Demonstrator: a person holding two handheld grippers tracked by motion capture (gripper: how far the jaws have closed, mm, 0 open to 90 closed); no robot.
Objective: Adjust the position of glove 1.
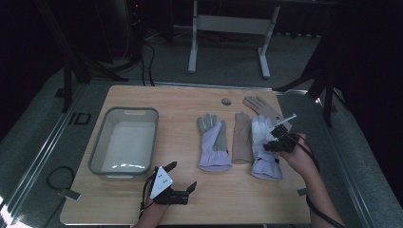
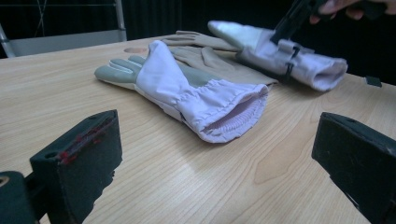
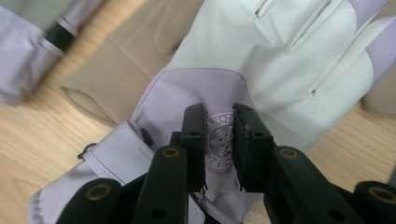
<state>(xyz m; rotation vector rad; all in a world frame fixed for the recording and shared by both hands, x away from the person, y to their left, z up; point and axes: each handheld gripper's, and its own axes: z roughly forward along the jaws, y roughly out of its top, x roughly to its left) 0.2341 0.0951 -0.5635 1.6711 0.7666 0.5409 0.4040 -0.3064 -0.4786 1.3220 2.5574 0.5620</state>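
Two lavender-and-pale gloves lie on the wooden table. My right gripper is shut on the right lavender glove, pinching the fabric at the round snowflake patch near its wrist. From the left gripper view that glove has the right gripper coming down onto it. The left lavender glove lies flat, cuff towards me. My left gripper stands open near the front edge, pointing at that cuff with nothing between its jaws.
Two tan gloves lie by the lavender ones, one between them and one farther back. A grey rectangular bin stands at the left. A small round grey object lies near the far edge.
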